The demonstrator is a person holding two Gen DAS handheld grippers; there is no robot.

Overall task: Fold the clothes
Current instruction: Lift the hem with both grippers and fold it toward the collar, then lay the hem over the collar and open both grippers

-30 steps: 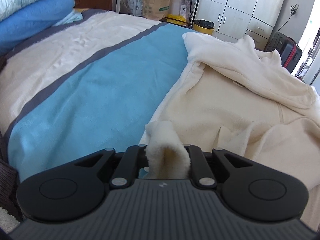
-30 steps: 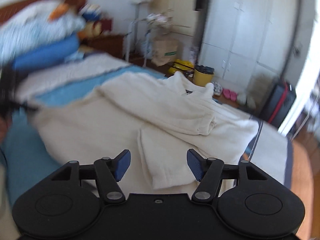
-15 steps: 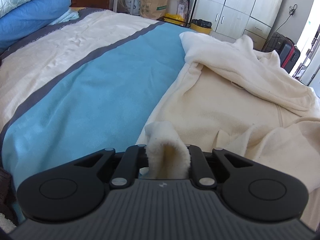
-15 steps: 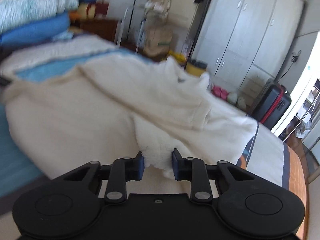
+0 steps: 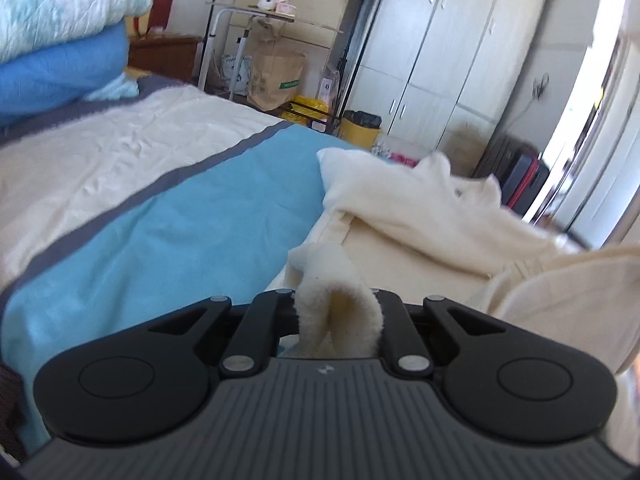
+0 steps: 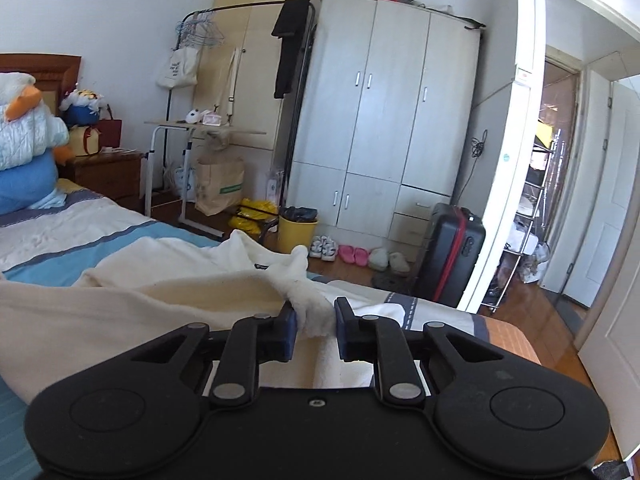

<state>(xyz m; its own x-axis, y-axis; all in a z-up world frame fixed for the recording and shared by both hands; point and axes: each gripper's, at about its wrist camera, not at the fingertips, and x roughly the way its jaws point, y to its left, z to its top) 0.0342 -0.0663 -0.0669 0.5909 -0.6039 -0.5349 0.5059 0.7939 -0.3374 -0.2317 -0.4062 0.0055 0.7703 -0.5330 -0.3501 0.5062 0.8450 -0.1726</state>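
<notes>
A cream fleece garment (image 5: 404, 216) lies spread on the bed, its near edge lifted off the cover. My left gripper (image 5: 336, 312) is shut on a fold of its hem, which loops up between the fingers. In the right wrist view the same cream garment (image 6: 168, 292) stretches to the left, and my right gripper (image 6: 314, 322) has its jaws closing on a bunched corner of it, the blue pads (image 6: 289, 334) pressing the fleece from both sides.
The bed cover (image 5: 160, 232) has cream, grey and blue stripes. Folded quilts (image 5: 60, 40) are stacked at the head end. Beyond the bed stand a white wardrobe (image 6: 384, 128), a yellow bin (image 6: 298, 232), a black suitcase (image 6: 452, 252) and a paper bag (image 6: 220, 192).
My right gripper went from open above the garment to shut on its corner, then lifted and tilted up. The left gripper, still holding the hem, rose and tilted up too.
</notes>
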